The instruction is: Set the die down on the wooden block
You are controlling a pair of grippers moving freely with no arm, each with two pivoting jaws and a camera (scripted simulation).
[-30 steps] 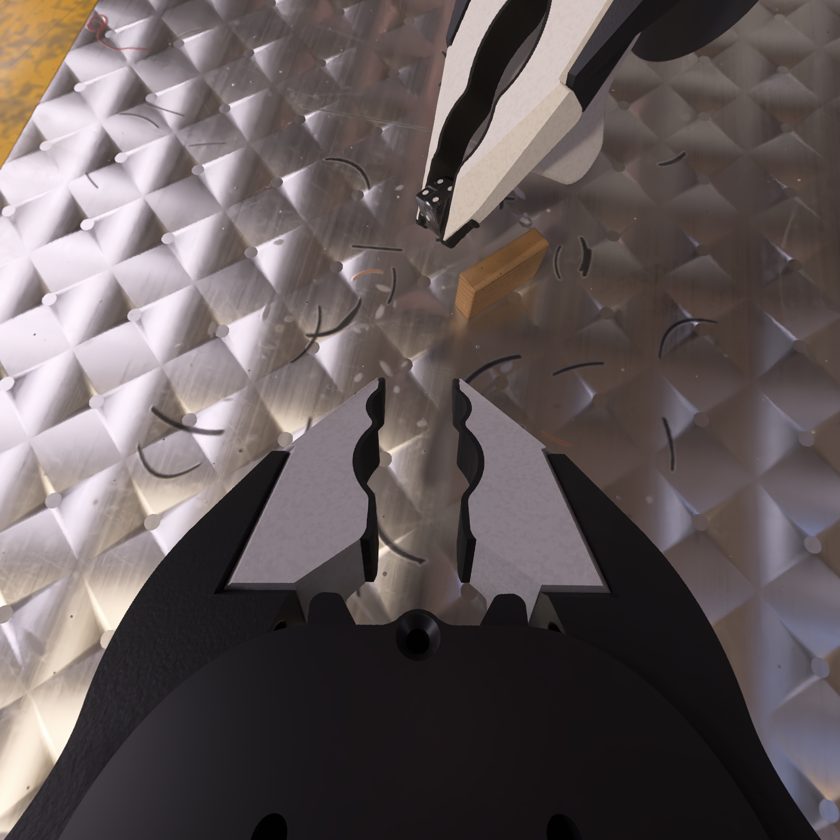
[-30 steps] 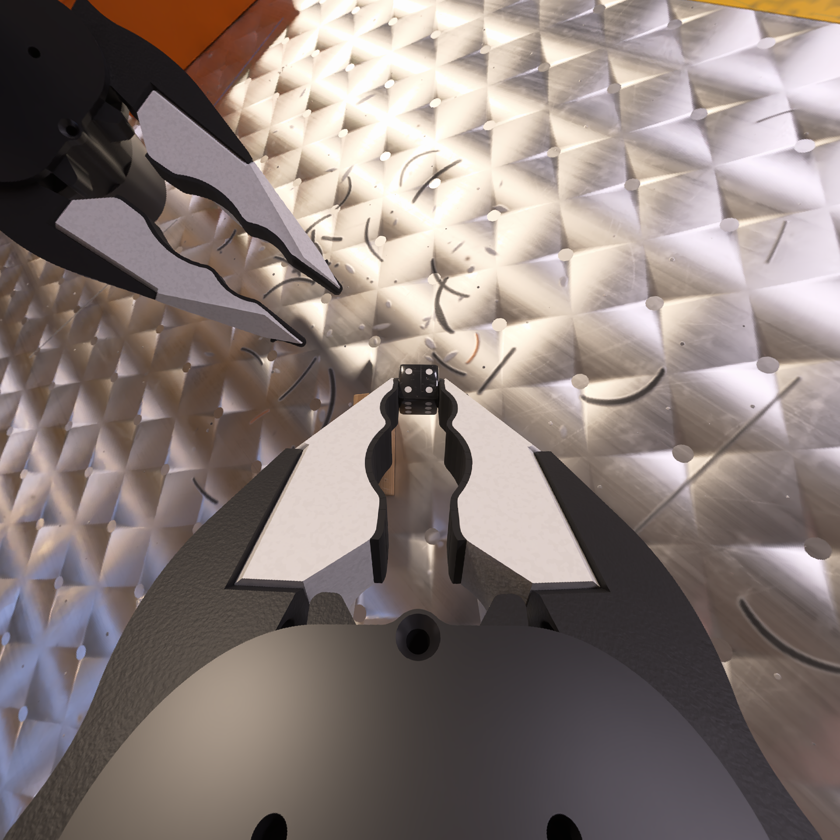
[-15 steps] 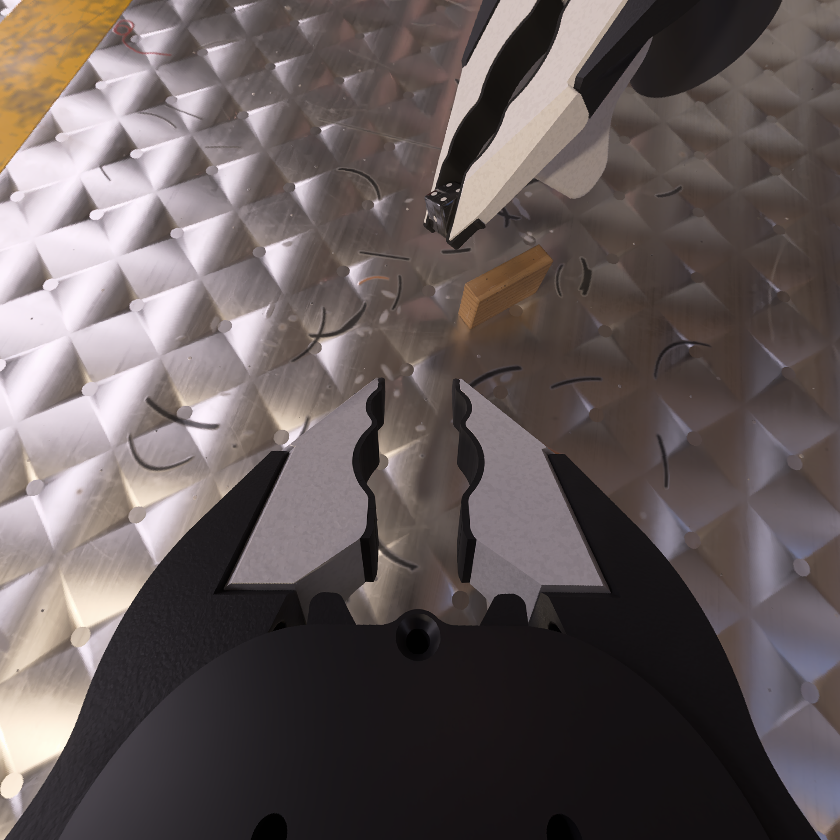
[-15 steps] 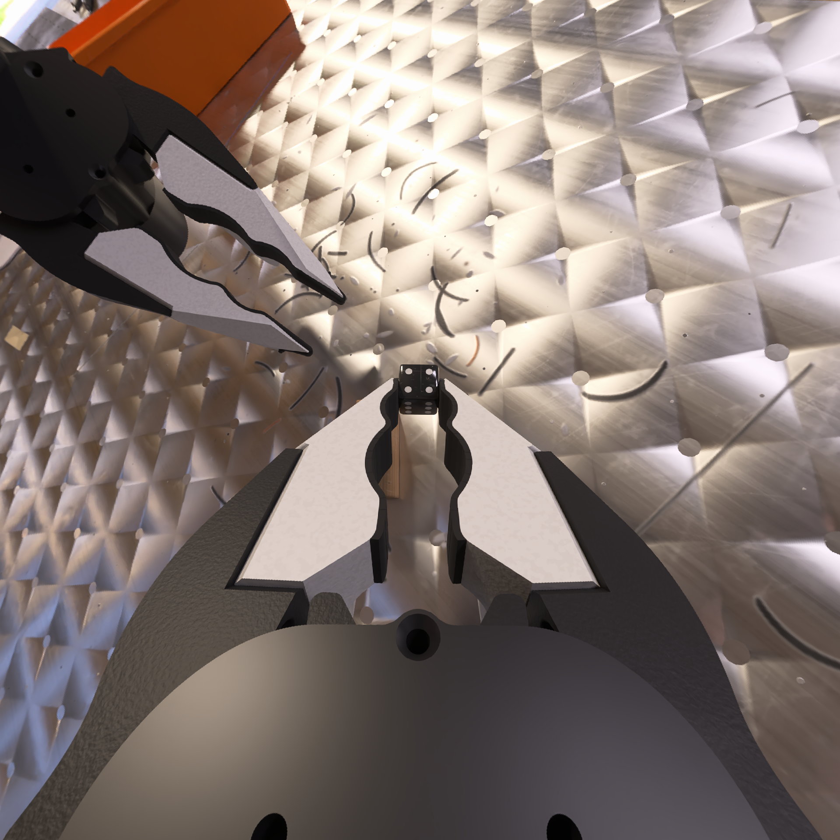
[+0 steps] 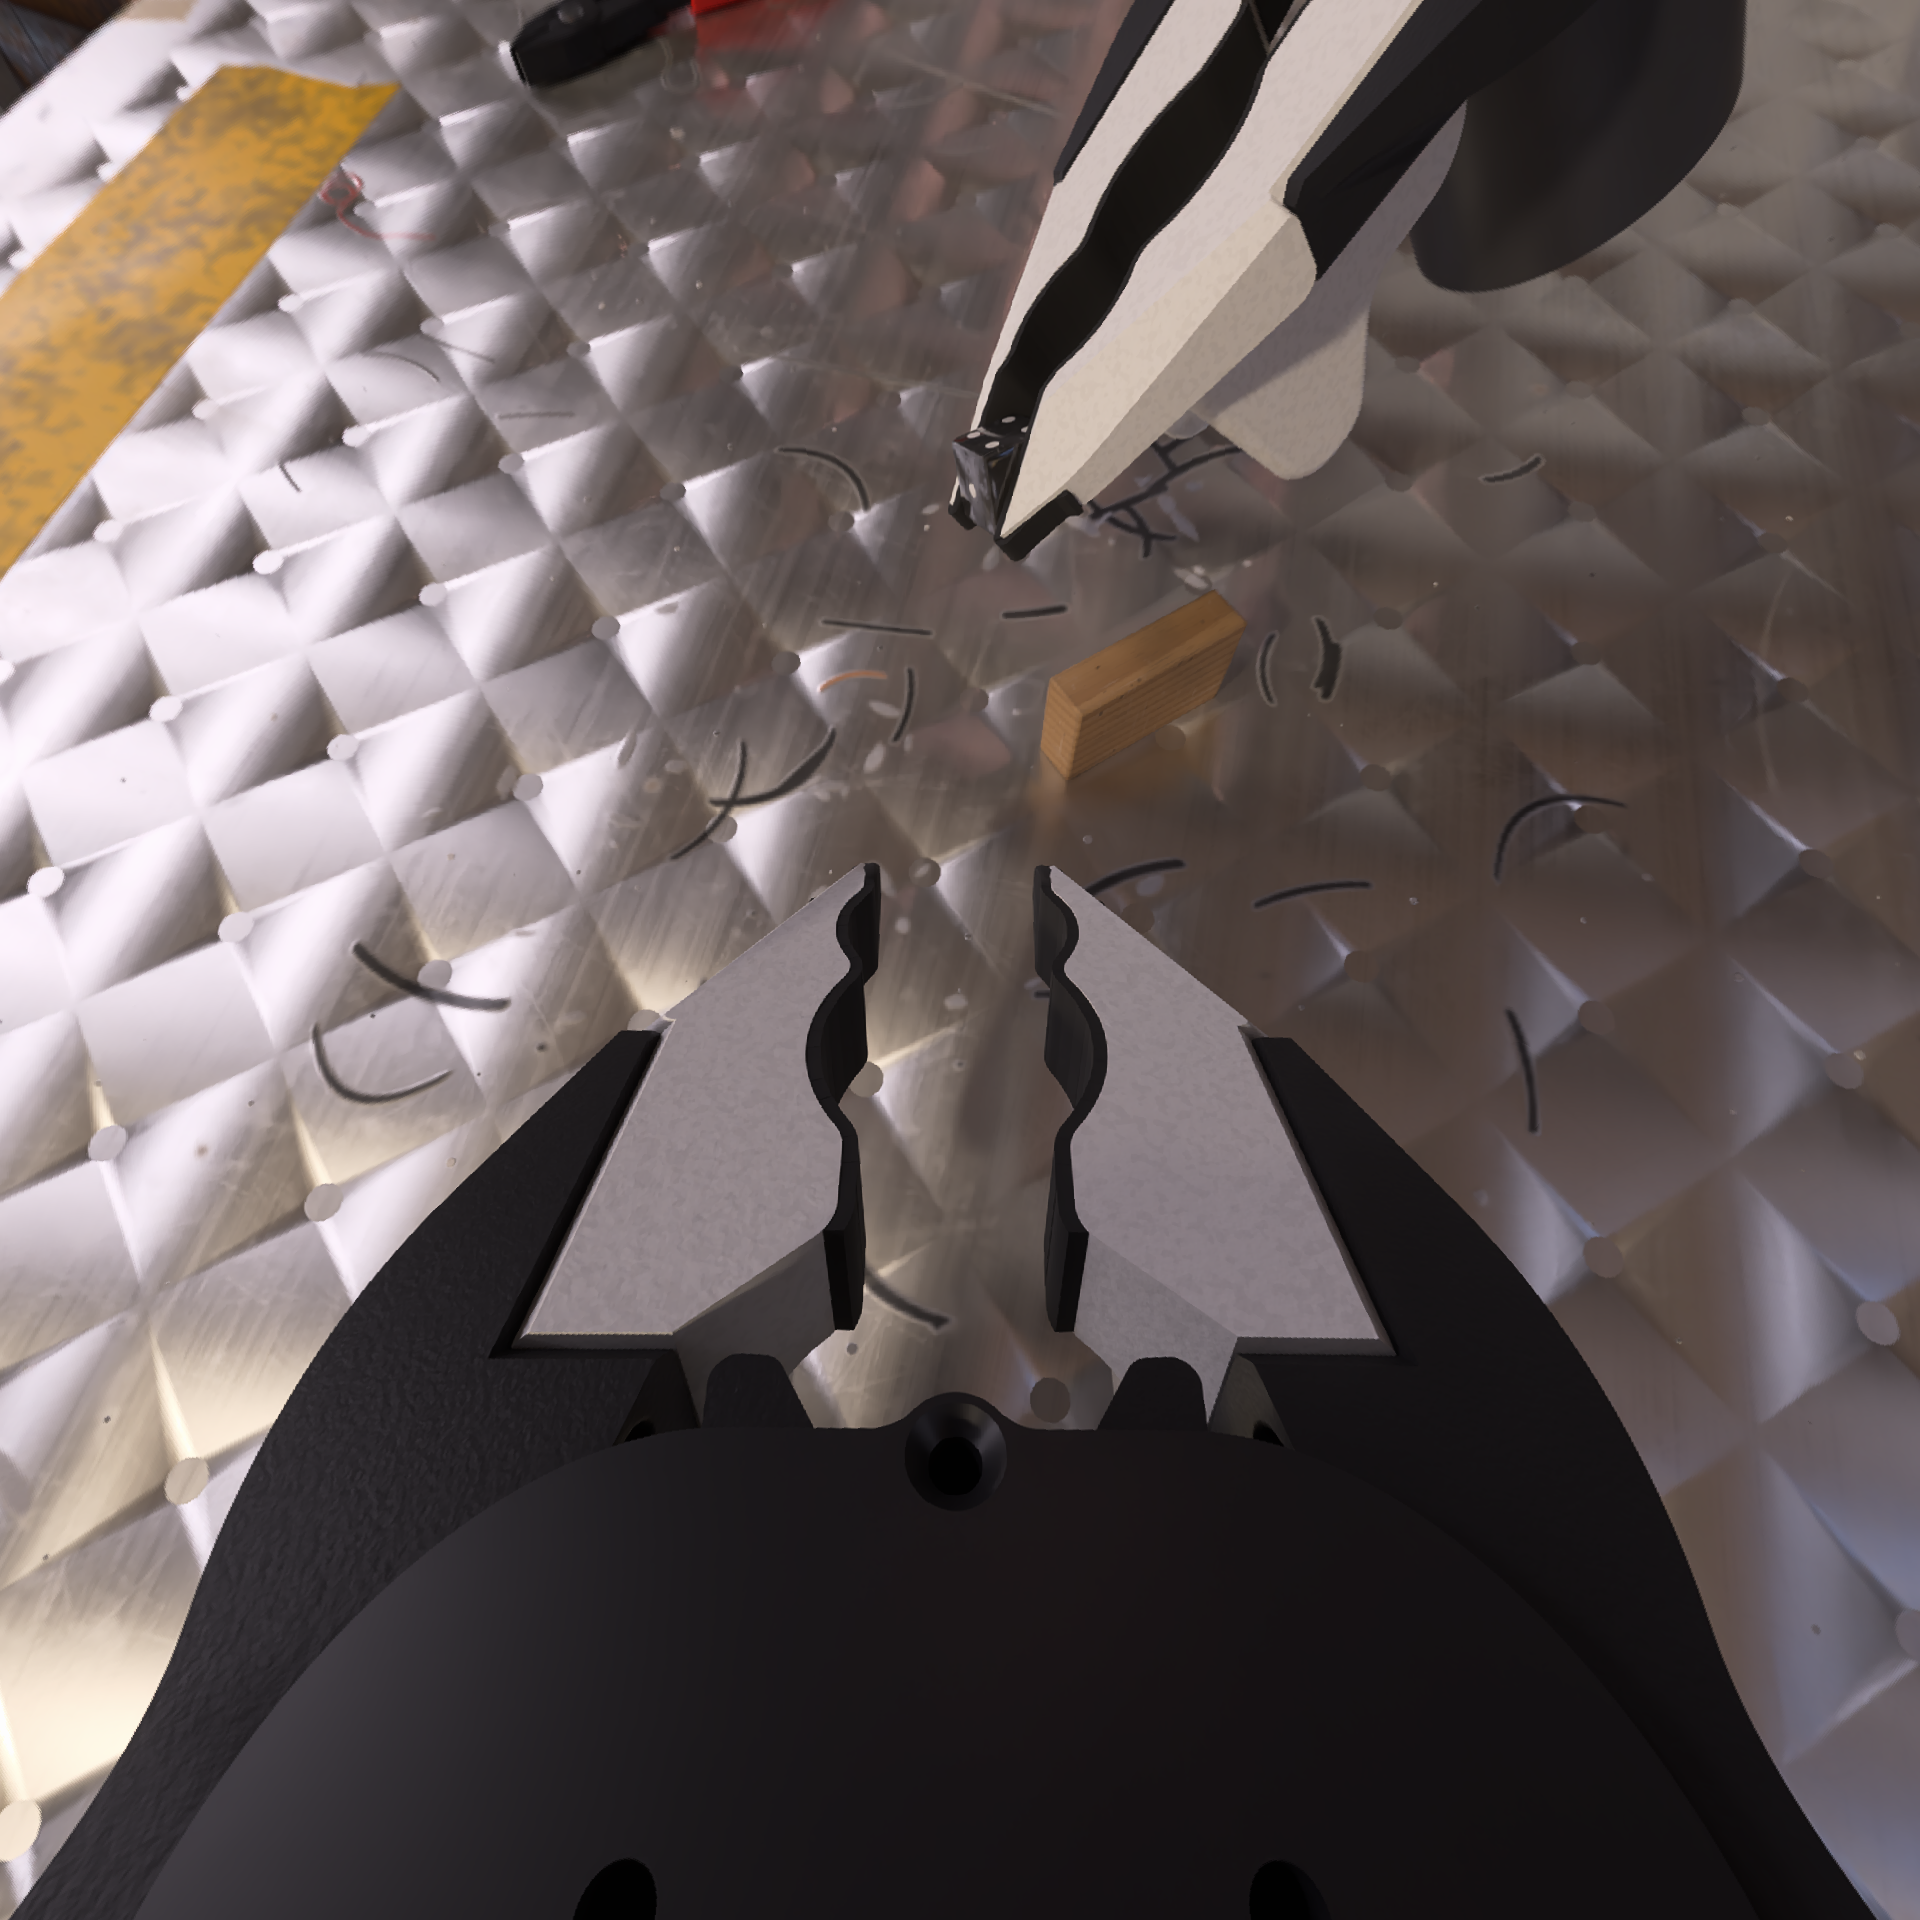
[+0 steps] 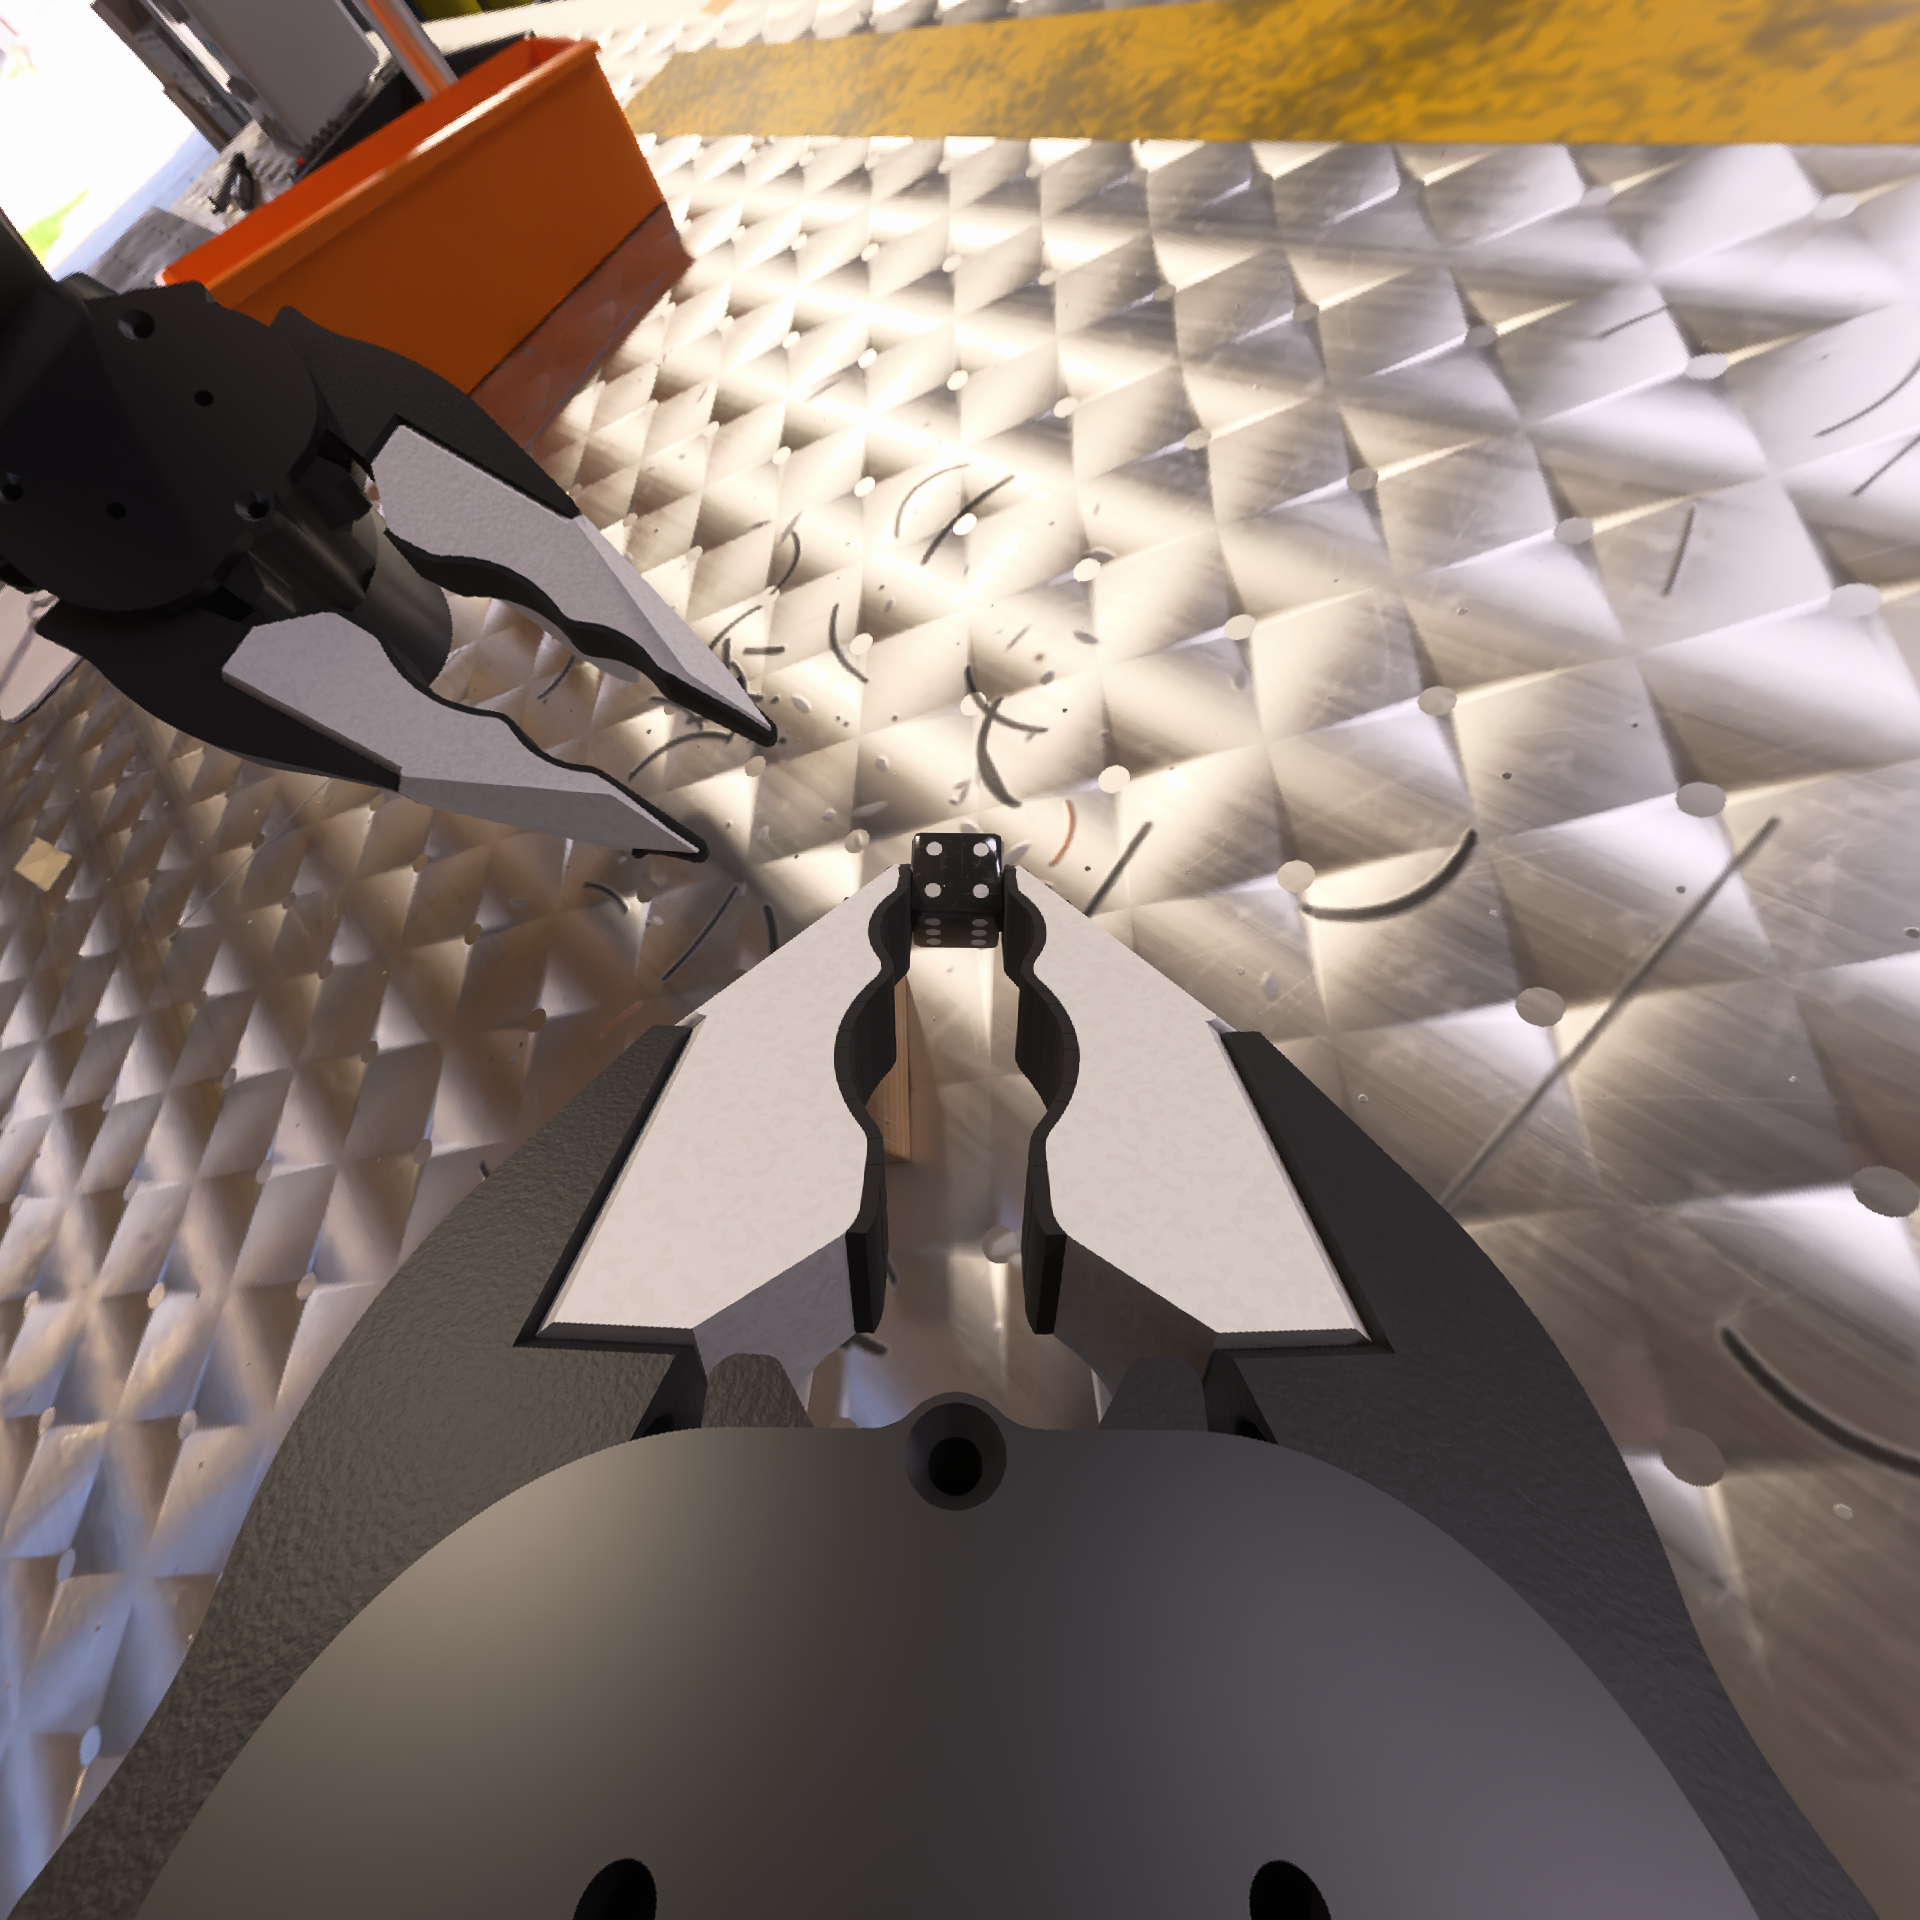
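A small black die with white pips [image 6: 957, 891] is pinched between the tips of my right gripper [image 6: 957, 896], held above the metal table. In the left wrist view the die [image 5: 985, 480] shows at that gripper's tips [image 5: 1013, 509], up and left of the wooden block [image 5: 1141, 683], which lies flat on the table. In the right wrist view only a sliver of the block [image 6: 900, 1081] shows between the fingers, below the die. My left gripper [image 5: 957, 883] is open and empty, hovering short of the block; it also shows in the right wrist view [image 6: 732, 792].
The table is embossed metal plate [image 5: 312, 727] with dark curved scuffs. An orange bin [image 6: 436, 218] stands at the far left of the right wrist view. A yellow stripe [image 6: 1247, 83] runs along the table's far side. A black tool [image 5: 582, 42] lies at the top of the left wrist view.
My right gripper has lifted and tilted up with the die still held, so more of the bin and stripe shows. My left gripper has drawn back a little, still open.
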